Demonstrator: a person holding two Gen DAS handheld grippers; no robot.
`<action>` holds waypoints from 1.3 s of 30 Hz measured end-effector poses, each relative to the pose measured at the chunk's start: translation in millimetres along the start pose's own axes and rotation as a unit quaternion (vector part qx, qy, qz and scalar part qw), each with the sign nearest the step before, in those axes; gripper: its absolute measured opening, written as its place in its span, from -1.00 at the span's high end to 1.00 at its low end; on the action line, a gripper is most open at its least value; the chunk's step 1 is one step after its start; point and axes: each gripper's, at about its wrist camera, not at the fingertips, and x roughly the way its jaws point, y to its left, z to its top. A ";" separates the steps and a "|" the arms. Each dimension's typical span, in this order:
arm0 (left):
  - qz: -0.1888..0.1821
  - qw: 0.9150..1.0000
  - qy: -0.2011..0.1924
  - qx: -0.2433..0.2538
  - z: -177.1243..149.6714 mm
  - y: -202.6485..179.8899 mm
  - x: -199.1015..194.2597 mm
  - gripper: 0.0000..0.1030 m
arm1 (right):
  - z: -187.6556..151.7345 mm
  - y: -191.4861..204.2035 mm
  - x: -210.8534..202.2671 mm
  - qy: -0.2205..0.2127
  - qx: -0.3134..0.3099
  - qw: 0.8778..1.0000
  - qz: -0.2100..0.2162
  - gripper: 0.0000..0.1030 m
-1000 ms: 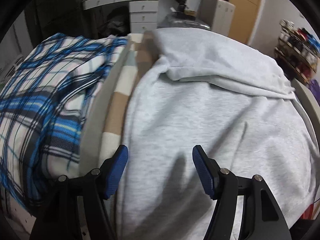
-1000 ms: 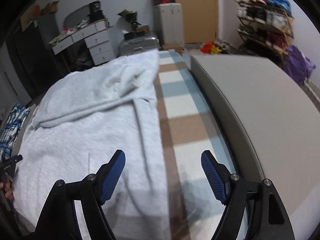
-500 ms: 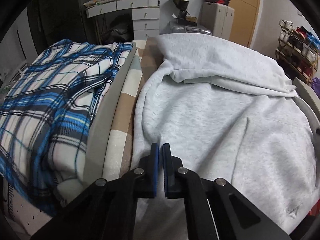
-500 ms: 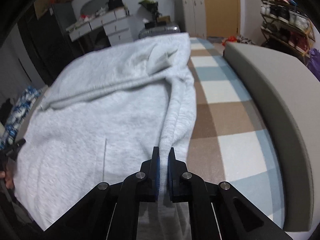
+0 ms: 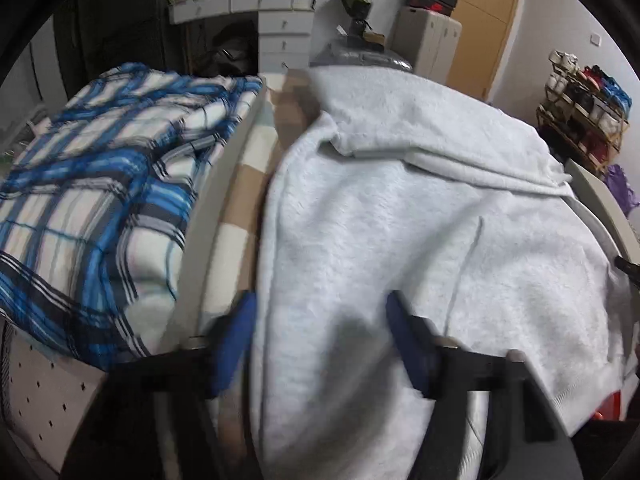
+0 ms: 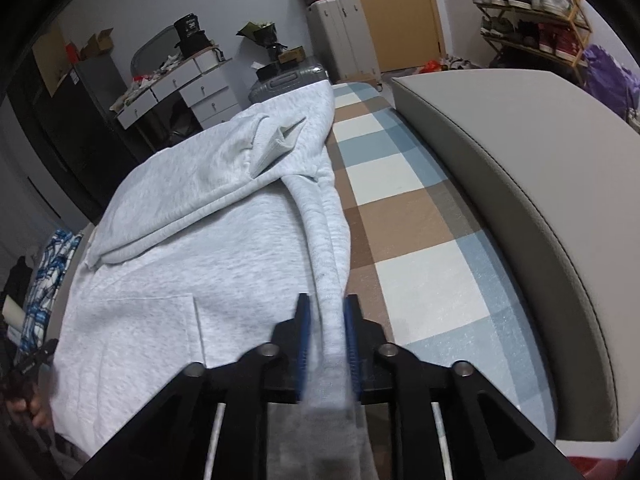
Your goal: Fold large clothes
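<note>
A large light grey hoodie lies spread on a checked blanket, its hood folded across the far end. My left gripper is open above the hoodie's near left edge, holding nothing. In the right wrist view the hoodie fills the left half. My right gripper is nearly shut on the hoodie's right sleeve, which runs from the shoulder down between the blue pads and bunches below them.
A blue plaid garment lies on a grey cushion at the left. The checked blanket shows right of the hoodie, with a grey cushion beyond. Drawers, a suitcase and a shoe rack stand at the back.
My left gripper, shut half a second ago, has opened wide again. My right gripper stays clamped on the sleeve, its pads slightly farther apart, and has lifted the sleeve.
</note>
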 end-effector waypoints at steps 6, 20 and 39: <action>0.041 0.998 0.041 0.023 2.5 -7.4 26.1 -0.25 | -6.2 -2.6 3.3 0.005 0.009 1.000 0.011 0.34; 0.006 0.999 0.025 0.033 1.0 -17.8 24.4 0.93 | -12.7 18.0 26.6 0.047 -0.035 0.998 0.006 0.04; -0.042 0.999 0.010 0.014 -20.5 -16.8 12.2 0.90 | -4.9 -11.6 11.2 0.024 0.026 0.997 -0.065 0.81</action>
